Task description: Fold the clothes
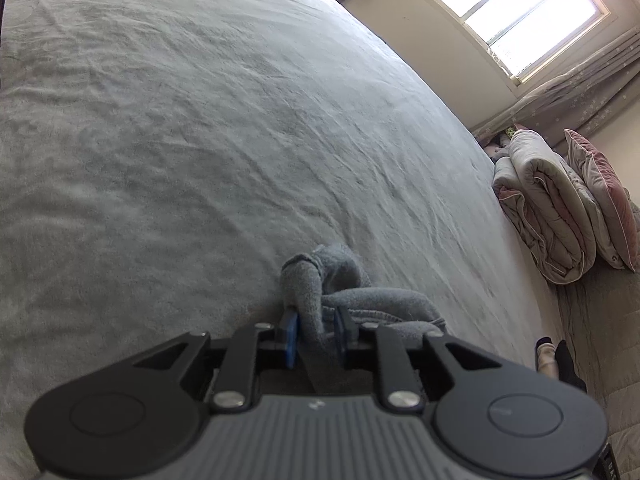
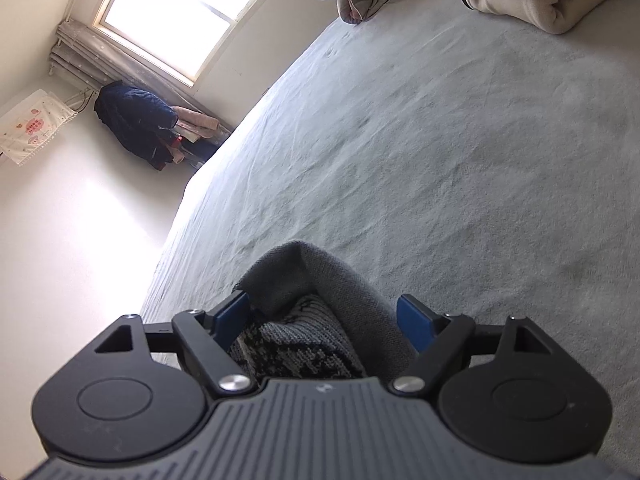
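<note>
L gripper [image 1: 316,330]: your jaws sit narrow, a strand of the grey garment [image 1: 344,292] running between the blue pads [image 1: 290,332]; can't tell if they pinch it.
R gripper [image 2: 326,316]: your jaws stand wide, w/ a fold of grey knit [image 2: 320,312] between them; pads not pressing on it.
Garment: bunched on the grey bedspread [image 1: 180,140], just ahead of your L fingers.
Knit pattern: black/grey patch [image 2: 296,344] low in the R view.
Bed far side: rolled quilt [image 1: 548,208], cream folded blanket [image 2: 532,4].
</note>
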A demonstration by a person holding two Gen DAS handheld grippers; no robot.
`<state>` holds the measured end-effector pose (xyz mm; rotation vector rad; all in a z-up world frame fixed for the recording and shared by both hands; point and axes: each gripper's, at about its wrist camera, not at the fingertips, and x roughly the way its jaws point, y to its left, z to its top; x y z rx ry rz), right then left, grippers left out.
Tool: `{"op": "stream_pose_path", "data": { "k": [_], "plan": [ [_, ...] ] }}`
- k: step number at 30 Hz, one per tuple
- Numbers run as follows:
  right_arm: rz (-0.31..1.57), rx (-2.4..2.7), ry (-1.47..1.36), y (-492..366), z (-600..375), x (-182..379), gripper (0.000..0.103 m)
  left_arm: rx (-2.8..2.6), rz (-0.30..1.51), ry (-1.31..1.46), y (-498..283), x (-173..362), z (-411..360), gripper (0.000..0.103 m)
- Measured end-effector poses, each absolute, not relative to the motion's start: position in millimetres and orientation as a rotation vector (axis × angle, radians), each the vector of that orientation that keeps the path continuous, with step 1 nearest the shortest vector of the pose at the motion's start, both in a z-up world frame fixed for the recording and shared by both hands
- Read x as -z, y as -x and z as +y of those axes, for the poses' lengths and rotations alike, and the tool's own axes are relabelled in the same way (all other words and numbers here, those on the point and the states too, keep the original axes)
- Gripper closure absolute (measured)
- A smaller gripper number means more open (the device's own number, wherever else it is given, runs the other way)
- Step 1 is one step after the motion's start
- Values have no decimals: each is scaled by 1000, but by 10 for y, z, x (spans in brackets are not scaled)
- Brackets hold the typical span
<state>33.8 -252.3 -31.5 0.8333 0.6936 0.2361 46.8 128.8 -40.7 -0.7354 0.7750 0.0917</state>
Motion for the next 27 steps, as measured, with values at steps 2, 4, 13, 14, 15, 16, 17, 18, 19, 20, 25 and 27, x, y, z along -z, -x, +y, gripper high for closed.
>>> {"op": "stream_pose_path", "data": {
  "k": [2,4,13,14,15,16,17,18,19,20,25,27],
  "plan": [
    [676,-270,-839,-315,-2513,309,45,-94,761,726,-463,374,1289,72],
    [668,-308,-828,-293,-2463,265,52,-91,739,720,-452,322,1305,66],
    [747,-543,-622,-213,-1909,65,76,-23,697,640,-482,162,1286,44],
    [775,-552,-576,-224,-1828,81,76,7,710,643,-497,173,1262,42],
    [804,-559,-530,-236,-1747,99,76,36,725,647,-514,190,1232,39],
    [821,-569,-500,-223,-1694,125,76,64,739,652,-527,210,1201,39],
    [838,-579,-470,-208,-1641,151,76,83,750,654,-537,232,1169,38],
    [845,-588,-449,-188,-1600,165,77,94,760,651,-550,249,1141,36],
    [849,-594,-433,-164,-1578,156,77,106,769,648,-562,266,1113,35],
    [853,-600,-417,-140,-1558,146,76,111,776,639,-572,281,1086,33],
    [872,-608,-424,-109,-1633,86,74,69,752,539,-619,271,1009,32],
    [871,-612,-452,-88,-1699,45,64,47,712,490,-660,223,1024,29]
  ]
}}
